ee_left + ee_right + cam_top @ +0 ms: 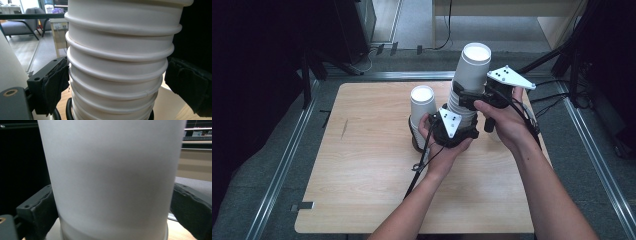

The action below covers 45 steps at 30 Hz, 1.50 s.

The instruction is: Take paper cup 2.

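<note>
1. Nearest the lens in the right gripper view, the top cup (112,177) stands upside down and upright between two black jaws; both pads (40,212) lie against its plain white wall at lower left and lower right, so the right gripper (472,97) grips this cup.
2. In the left gripper view, the stack of cups (120,65) rises through the centre of the frame with its long axis upright, its rolled rims stepped one above another. The left pad (56,82) touches the rims at centre left; the other pad sits just beside them at centre right, so the left gripper (451,131) appears to clamp the lower stack.
3. In the high view, the stack stands just right of the centre of the table (362,165), right gripper above, left gripper below it.
4. Judgement: the coming move turns on this axis. The top cup lies directly between the right fingers and should separate by a straight pull upward while the left gripper holds the stack down.
5. A second cup (422,102) stands upside down just left of the stack.
6. No brand, label or writing can be read on any cup.
</note>
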Available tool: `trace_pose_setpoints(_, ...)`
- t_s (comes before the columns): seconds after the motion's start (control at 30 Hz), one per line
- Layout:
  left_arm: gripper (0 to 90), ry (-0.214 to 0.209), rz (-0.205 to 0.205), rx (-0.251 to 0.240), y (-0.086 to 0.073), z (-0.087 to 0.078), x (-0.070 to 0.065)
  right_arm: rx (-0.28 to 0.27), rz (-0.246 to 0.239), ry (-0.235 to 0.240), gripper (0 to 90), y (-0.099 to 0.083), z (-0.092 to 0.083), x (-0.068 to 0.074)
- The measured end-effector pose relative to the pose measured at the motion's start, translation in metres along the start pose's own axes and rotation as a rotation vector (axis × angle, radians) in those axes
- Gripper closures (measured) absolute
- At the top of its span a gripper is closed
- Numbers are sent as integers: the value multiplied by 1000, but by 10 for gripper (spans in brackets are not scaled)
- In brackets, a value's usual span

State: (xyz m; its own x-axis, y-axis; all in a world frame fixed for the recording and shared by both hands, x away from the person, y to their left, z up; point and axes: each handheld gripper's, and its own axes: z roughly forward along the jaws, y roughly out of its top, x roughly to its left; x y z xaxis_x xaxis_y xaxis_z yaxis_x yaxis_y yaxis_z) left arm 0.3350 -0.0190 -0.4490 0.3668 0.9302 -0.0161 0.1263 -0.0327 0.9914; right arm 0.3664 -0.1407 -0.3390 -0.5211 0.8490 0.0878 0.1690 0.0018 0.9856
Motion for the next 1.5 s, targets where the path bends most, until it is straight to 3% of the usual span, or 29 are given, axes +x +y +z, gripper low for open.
trace_pose_setpoints(0.27, 63, -13, -3, -4, 1, -1, 2, -22, -22, 0, 107, -1, 2, 3)
trace_pose_setpoints(1.2, 71, -16, -2, 9, 2, -2, 3, -79, 9, -29, 115, 19, -1, 9)
trace_pose_setpoints(1.5, 75, -10, 1, 9, 1, -2, 2, -121, 12, -41, 115, 33, -5, 13)
